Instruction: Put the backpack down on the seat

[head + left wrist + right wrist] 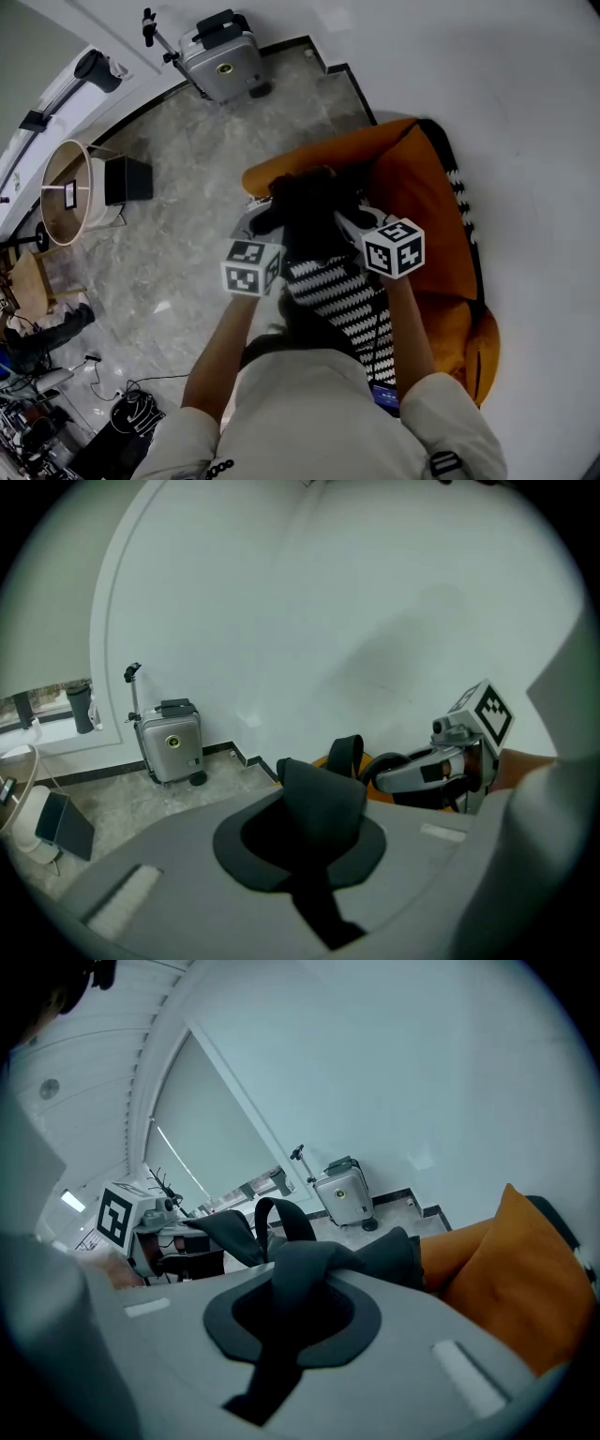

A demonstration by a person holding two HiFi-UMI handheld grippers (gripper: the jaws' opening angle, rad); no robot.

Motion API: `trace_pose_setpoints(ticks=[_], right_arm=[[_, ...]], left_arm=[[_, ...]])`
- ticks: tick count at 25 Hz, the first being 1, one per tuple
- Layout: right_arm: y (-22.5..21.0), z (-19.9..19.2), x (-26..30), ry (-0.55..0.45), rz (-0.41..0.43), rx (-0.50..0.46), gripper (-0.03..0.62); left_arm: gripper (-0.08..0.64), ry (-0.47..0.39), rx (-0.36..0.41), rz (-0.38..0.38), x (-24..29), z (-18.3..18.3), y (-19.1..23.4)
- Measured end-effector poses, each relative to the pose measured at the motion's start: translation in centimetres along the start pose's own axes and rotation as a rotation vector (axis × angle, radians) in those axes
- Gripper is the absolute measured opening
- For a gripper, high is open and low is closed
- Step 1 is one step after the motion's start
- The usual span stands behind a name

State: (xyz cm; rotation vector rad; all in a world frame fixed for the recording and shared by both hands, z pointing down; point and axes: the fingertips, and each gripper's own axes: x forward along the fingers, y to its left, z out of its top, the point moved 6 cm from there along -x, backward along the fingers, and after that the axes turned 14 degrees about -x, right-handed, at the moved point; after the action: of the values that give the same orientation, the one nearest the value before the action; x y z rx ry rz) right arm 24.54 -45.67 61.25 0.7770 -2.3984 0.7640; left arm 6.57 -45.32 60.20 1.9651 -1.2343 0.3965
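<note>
The black backpack (309, 211) hangs in front of me over the orange seat (427, 192). My left gripper (261, 217) is shut on one of its black straps (317, 803), which fills the gap between the jaws in the left gripper view. My right gripper (349, 223) is shut on another black strap (298, 1283), bunched between its jaws. Each gripper shows in the other's view: the right gripper (412, 772) and the left gripper (173, 1241). Black-and-white zigzag fabric (337, 300) shows below the pack; I cannot tell whether it belongs to the pack or to the seat.
A silver suitcase (223, 58) stands against the white wall at the back. To the left are a round wooden drum (64, 192) and a black box (127, 178) on the marble floor. Cables (136, 408) lie at the lower left. An orange cushion (525, 1279) is on the right.
</note>
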Motion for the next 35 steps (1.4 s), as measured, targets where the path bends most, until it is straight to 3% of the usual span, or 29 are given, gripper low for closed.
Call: trace_pose_setpoints(ticks=[4,13,19,27,35], right_arm=[[-1.6,-1.0,0.8,0.007,-0.009,0.021,0.023],[-4.4,-3.8,2.5,0.063,-0.076,0.113,0.044],[-6.1,-4.5,3.5,0.062,-0.127,0.157,0.049],[-8.6,-5.3,6.2,0.044,-0.138,0.25,0.052],[-10.5,-3.9,9.3,0.057,-0.101,0.27,0.051]], left_arm=[[0.009,-0.003,-0.009,0.012,1.4,-0.1,0.7],[0.011,-0.021,-0.11,0.006,3.7,-0.3,2.7],[0.025,-0.024,-0.123,0.0,5.4,-0.2,3.1],[0.06,0.012,-0.116,0.018,7.8,-0.4,3.9],[0.099,0.042,-0.127,0.081,8.9,-1.5,6.5]])
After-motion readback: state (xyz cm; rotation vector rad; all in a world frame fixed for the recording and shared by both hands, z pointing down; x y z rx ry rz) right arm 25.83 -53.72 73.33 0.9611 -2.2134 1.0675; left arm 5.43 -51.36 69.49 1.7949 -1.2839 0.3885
